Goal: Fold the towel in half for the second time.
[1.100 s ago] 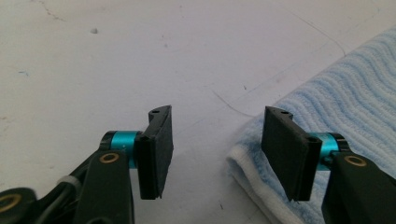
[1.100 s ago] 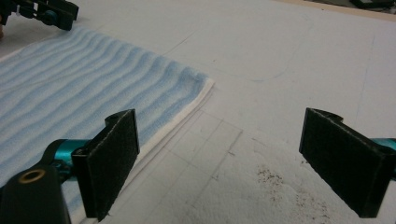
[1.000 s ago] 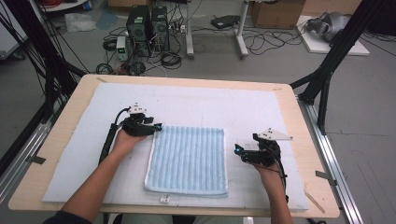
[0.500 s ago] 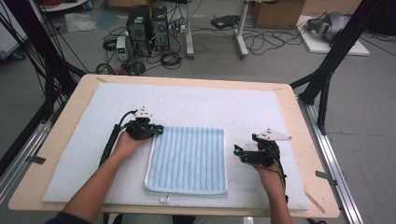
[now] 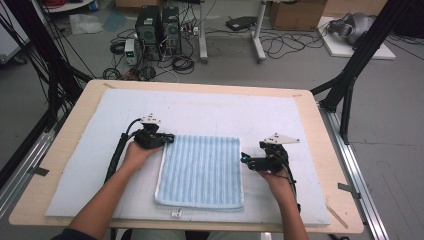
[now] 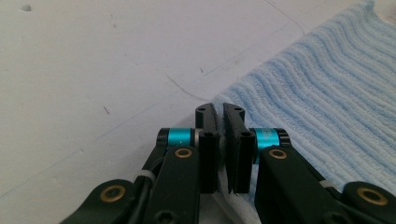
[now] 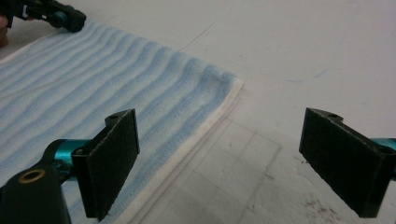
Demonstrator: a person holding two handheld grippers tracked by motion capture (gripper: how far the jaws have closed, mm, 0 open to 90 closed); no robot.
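**Gripping one towel corner, one gripper waiting wide**

Lying flat on the tabletop is one light-blue ribbed terry towel (image 5: 201,170) with a white hem, folded to a rectangle, and it serves as the landmark. Two black hand-held grippers work at it. The left gripper (image 6: 219,122), at the towel's far left corner, has just been closing its jaws; they now stand clenched on that corner, with cloth pinched between the pads. The right gripper (image 7: 219,163) hovers just off the towel's right edge near the far right corner, jaws released and spread wide, nothing between them.

Under the towel lies one white padded mat (image 5: 210,110), scuffed with faint marks, covering most of the pale wooden tabletop (image 5: 320,145). Beyond the towel, on the grey floor, stand two dark computer towers (image 5: 160,27) among tangled cables.
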